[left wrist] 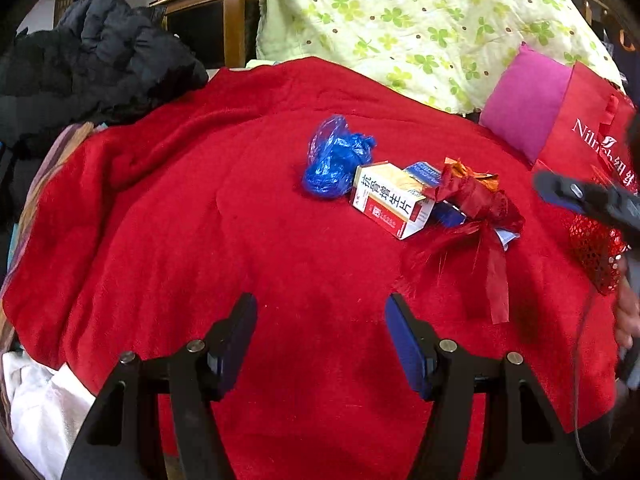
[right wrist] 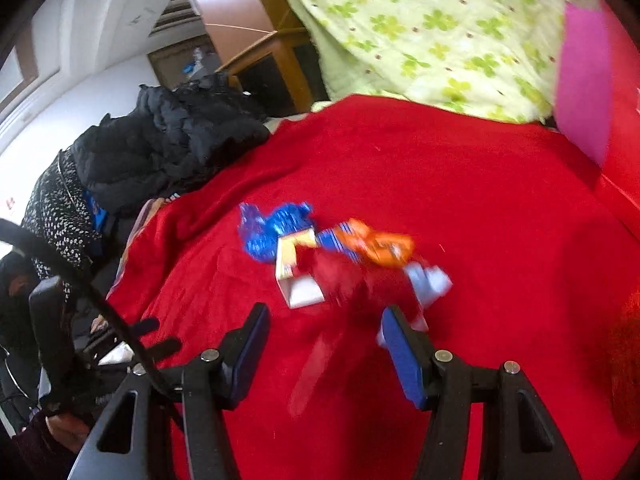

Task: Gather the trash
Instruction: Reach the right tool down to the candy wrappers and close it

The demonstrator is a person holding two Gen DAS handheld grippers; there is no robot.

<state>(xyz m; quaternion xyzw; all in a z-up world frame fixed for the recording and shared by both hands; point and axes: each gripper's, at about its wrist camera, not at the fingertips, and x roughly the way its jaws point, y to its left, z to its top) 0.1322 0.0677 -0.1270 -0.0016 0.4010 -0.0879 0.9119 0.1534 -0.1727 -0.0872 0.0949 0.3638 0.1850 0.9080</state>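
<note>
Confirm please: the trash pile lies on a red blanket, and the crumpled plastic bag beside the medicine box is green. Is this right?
Not quite. The crumpled plastic bag is blue, not green, as the left wrist view shows clearly. The rest holds: the pile lies on the red blanket, and the bag sits right beside the medicine box.

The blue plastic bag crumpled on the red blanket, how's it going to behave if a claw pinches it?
The blue plastic bag looks thin and crinkled, so it will probably collapse and flop rather than hold shape. It seems very light. Its glossy film may slip, and it lies against the medicine box, which could get nudged.
</note>
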